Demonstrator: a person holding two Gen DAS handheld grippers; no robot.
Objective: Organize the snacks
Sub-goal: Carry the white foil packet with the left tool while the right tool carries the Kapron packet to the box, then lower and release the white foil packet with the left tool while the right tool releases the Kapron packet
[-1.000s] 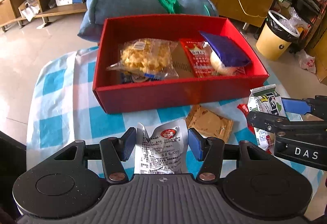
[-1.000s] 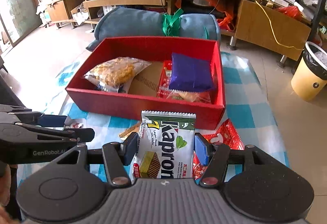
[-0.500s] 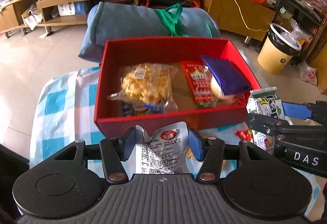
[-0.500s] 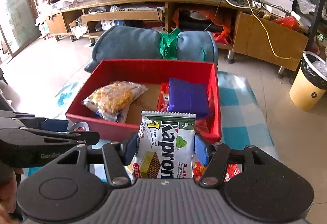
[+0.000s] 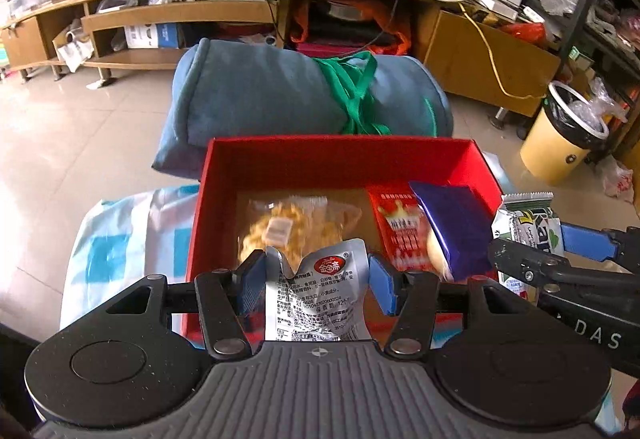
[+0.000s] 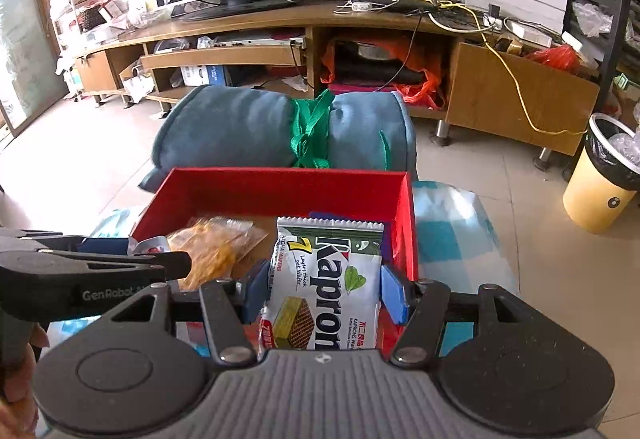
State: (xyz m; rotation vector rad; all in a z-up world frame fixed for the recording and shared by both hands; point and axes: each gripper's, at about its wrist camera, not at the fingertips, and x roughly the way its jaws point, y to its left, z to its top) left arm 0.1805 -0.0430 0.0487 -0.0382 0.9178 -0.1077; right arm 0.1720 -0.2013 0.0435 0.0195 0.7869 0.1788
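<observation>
Both grippers tilt down toward the red box (image 5: 280, 167), side by side at its near edge. The left gripper (image 5: 316, 285) has its fingers clamped on one silver snack packet (image 5: 316, 299), held upright over the box's near wall. The right gripper (image 6: 325, 289), to the right of the left one, has its fingers clamped on one green-and-white wafer pack (image 6: 326, 279), upright over the box's near right corner. Inside the box lie three snacks: one clear bag of yellow puffs (image 5: 292, 227) at left, one red sachet (image 5: 400, 227) right of it, and one purple packet (image 5: 452, 223) against the right wall. The box stands on a blue-checked tabletop (image 5: 120, 239), with one rolled blue cushion (image 5: 260, 95) behind it.
</observation>
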